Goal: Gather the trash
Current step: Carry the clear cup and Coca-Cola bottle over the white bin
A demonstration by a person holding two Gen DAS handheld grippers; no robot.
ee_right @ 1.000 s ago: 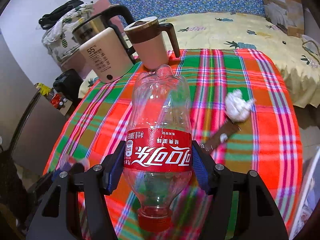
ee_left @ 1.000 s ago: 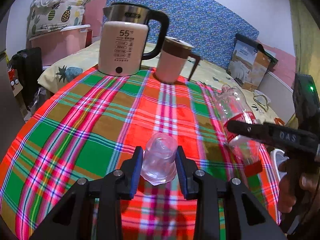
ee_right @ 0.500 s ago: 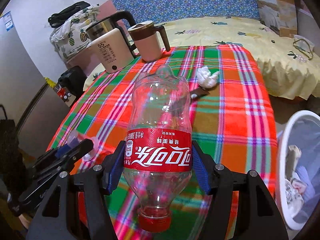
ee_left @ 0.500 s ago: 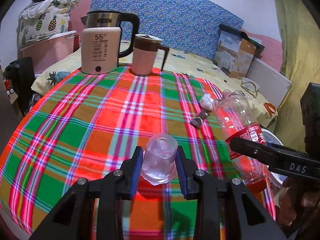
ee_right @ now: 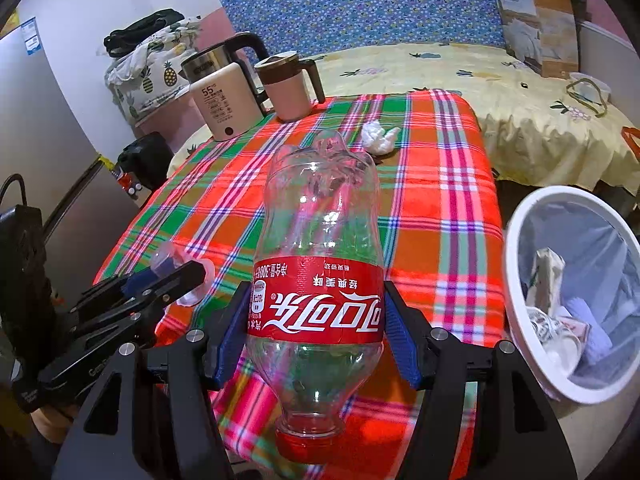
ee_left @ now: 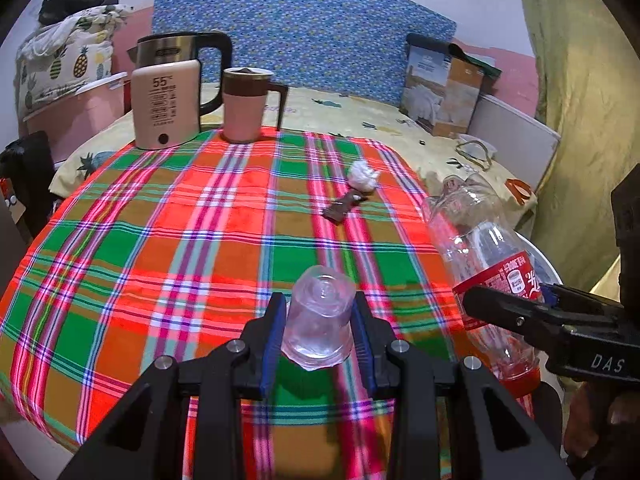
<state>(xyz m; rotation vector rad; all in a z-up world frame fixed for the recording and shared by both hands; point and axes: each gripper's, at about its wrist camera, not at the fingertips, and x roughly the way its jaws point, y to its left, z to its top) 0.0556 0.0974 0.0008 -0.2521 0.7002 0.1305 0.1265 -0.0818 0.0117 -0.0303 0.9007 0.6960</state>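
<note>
Left wrist view: the left gripper [ee_left: 319, 330] has its fingers partly closed, pressing both sides of a clear plastic cup [ee_left: 320, 318] held base forward above the near edge of the counter [ee_left: 160, 248], which is covered in a red, green and orange plaid cloth. At the far edge stand an electric kettle [ee_left: 168, 100] and a pink mug [ee_left: 245, 106]. Toward the far right corner lie a crumpled white tissue [ee_left: 362, 176] and, touching it, a dark wrapper [ee_left: 344, 208]. At the right, the right gripper [ee_left: 516, 316] holds a bottle [ee_left: 480, 256] beside the counter's right edge.

Right wrist view: the right gripper's [ee_right: 316, 340] fingers stand wide, clamped on the red label of the empty cola bottle [ee_right: 318, 264], cap toward the camera. A white trash bin [ee_right: 516, 280] with a liner and some rubbish in it sits on the floor off the counter's right edge. The left gripper [ee_right: 176, 280] with its cup shows at the left.

Risks, as I judge them: the thin cup may buckle and slip if squeezed harder; the bottle's smooth, rounded wall could slide out if tilted; either item, released before it is over the bin's opening, would land on the floor.
</note>
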